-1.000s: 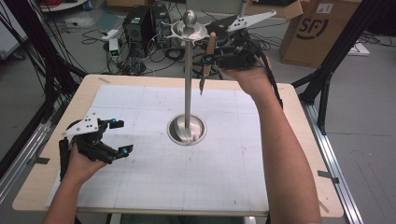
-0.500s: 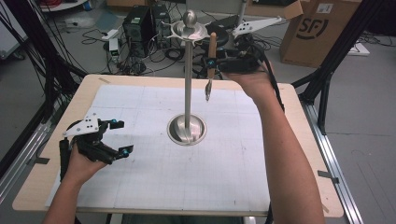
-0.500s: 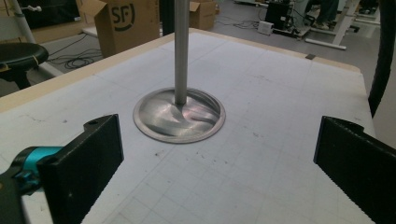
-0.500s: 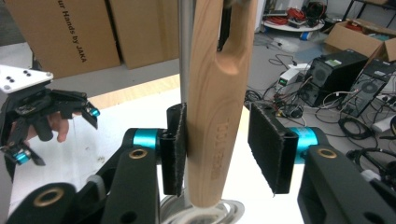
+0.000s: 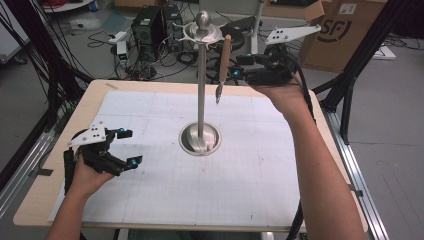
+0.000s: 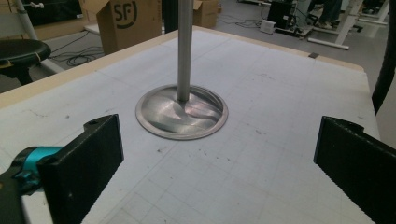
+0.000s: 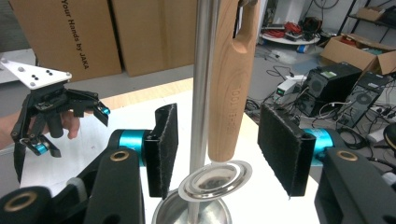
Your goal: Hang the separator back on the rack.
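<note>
A steel stand (image 5: 201, 90) rises from a round base (image 5: 200, 138) in the middle of the table. From its top ring (image 5: 202, 31) hangs a wooden-handled utensil (image 5: 224, 55), metal end down. My right gripper (image 5: 239, 67) is held high just right of it, open. Its jaws have just been opening. In the right gripper view the wooden handle (image 7: 231, 93) and the pole (image 7: 204, 93) stand between the pads (image 7: 161, 149), touching neither, with my right gripper (image 7: 224, 151) around them. My left gripper (image 5: 131, 147) rests open on the table at the left, pointing at the base (image 6: 182, 112).
A white gridded mat (image 5: 260, 165) covers the wooden table (image 5: 45, 200). Cardboard boxes (image 5: 340, 30), cables and black equipment (image 5: 150, 25) lie on the floor beyond the far edge. Black frame posts (image 5: 355, 65) stand at both sides.
The right gripper's jaws have parted from the wooden handle and the hand has drawn a little to the right. The utensil now hangs straight from the stand. The left gripper has stayed put.
</note>
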Action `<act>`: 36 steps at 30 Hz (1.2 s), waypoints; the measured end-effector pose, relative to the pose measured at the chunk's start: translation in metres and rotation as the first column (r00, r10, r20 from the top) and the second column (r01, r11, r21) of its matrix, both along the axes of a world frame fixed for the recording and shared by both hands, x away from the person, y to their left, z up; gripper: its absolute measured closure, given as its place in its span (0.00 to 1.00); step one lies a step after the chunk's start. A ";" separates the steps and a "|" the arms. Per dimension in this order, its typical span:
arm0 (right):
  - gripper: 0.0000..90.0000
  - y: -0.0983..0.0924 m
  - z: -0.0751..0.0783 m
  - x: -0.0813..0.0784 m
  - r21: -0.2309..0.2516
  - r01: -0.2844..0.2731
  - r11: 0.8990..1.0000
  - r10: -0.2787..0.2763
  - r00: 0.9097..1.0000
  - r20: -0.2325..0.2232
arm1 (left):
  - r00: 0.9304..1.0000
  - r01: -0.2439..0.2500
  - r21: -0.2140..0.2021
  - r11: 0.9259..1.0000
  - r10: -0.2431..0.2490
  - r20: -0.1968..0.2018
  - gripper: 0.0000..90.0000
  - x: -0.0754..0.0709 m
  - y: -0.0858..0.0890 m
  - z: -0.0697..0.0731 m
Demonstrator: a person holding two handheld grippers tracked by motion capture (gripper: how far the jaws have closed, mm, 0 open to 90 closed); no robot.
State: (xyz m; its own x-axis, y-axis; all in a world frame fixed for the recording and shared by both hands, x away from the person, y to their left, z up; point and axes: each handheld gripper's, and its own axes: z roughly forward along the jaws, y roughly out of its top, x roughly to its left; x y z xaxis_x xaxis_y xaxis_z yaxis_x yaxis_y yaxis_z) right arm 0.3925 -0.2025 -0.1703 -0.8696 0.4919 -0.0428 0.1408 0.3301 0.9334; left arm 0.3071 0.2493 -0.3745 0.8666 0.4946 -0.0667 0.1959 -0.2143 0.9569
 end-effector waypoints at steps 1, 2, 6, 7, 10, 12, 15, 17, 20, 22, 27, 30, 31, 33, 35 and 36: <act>0.52 -0.002 0.000 -0.001 0.003 0.002 1.000 -0.002 1.000 0.003 | 1.000 0.001 -0.001 1.000 -0.001 -0.001 0.02 0.000 0.000 0.000; 0.51 -0.003 -0.001 -0.002 0.005 0.005 1.000 -0.005 1.000 0.003 | 1.000 0.000 0.000 1.000 0.000 -0.002 0.02 0.000 0.000 0.000; 0.48 -0.009 -0.002 -0.008 0.012 0.009 1.000 -0.009 1.000 0.013 | 1.000 0.000 -0.002 1.000 0.000 0.001 0.02 0.000 -0.001 0.000; 0.48 -0.010 -0.003 -0.009 0.016 0.011 1.000 -0.011 1.000 0.013 | 1.000 -0.001 -0.001 1.000 0.001 0.000 0.02 0.000 0.000 0.000; 0.46 -0.014 -0.005 -0.013 0.019 0.012 1.000 -0.012 1.000 0.021 | 1.000 -0.001 0.000 1.000 0.001 -0.002 0.02 0.000 -0.001 0.000; 0.45 -0.016 -0.007 -0.016 0.025 0.009 1.000 -0.010 1.000 0.019 | 1.000 0.000 -0.001 1.000 0.000 -0.001 0.02 -0.001 -0.001 0.000; 0.44 -0.018 -0.011 -0.020 0.029 0.006 1.000 -0.006 1.000 0.020 | 1.000 0.000 0.000 1.000 0.000 0.001 0.02 -0.001 -0.001 0.000; 0.43 -0.020 -0.014 -0.023 0.032 0.009 0.999 -0.009 1.000 0.020 | 1.000 0.000 -0.001 1.000 0.000 0.000 0.02 0.000 -0.001 0.000; 0.43 -0.022 -0.017 -0.026 0.029 0.004 1.000 -0.004 1.000 0.021 | 1.000 0.000 0.001 1.000 0.000 0.000 0.02 0.000 -0.001 0.000; 0.42 -0.023 -0.019 -0.028 0.036 0.002 0.999 -0.003 1.000 0.020 | 1.000 0.001 -0.002 1.000 -0.001 0.000 0.02 -0.001 -0.001 0.000; 0.40 -0.027 -0.027 -0.034 0.043 -0.003 0.999 0.003 1.000 0.019 | 1.000 0.006 -0.001 1.000 -0.006 0.006 0.02 -0.001 -0.001 0.000; 0.40 -0.030 -0.034 -0.039 0.053 -0.010 0.999 0.009 1.000 0.018 | 1.000 0.003 -0.003 1.000 -0.003 0.005 0.02 -0.001 0.000 0.000; 0.39 -0.034 -0.041 -0.042 0.057 -0.008 0.998 0.007 1.000 0.015 | 1.000 0.004 -0.003 1.000 -0.004 0.004 0.02 -0.001 0.000 0.000; 0.39 -0.035 -0.044 -0.043 0.059 -0.004 0.998 0.003 1.000 0.013 | 1.000 0.005 -0.001 1.000 -0.005 0.004 0.02 -0.001 0.000 0.000; 0.38 -0.039 -0.052 -0.047 0.067 -0.001 0.998 0.001 1.000 0.008 | 1.000 0.007 -0.001 1.000 -0.007 0.002 0.02 -0.001 -0.001 -0.001; 0.37 -0.041 -0.056 -0.048 0.065 0.004 0.998 -0.005 1.000 0.008 | 1.000 0.008 0.001 1.000 -0.008 0.003 0.02 -0.001 -0.001 -0.001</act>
State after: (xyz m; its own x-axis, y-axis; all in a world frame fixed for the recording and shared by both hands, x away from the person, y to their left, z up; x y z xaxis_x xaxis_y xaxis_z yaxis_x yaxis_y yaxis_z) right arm 0.3447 -0.2434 -0.2262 -0.8672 0.4976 -0.0176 0.1346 0.2683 0.9539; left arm 0.3058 0.2479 -0.3758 0.8708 0.4875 -0.0639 0.1917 -0.2170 0.9572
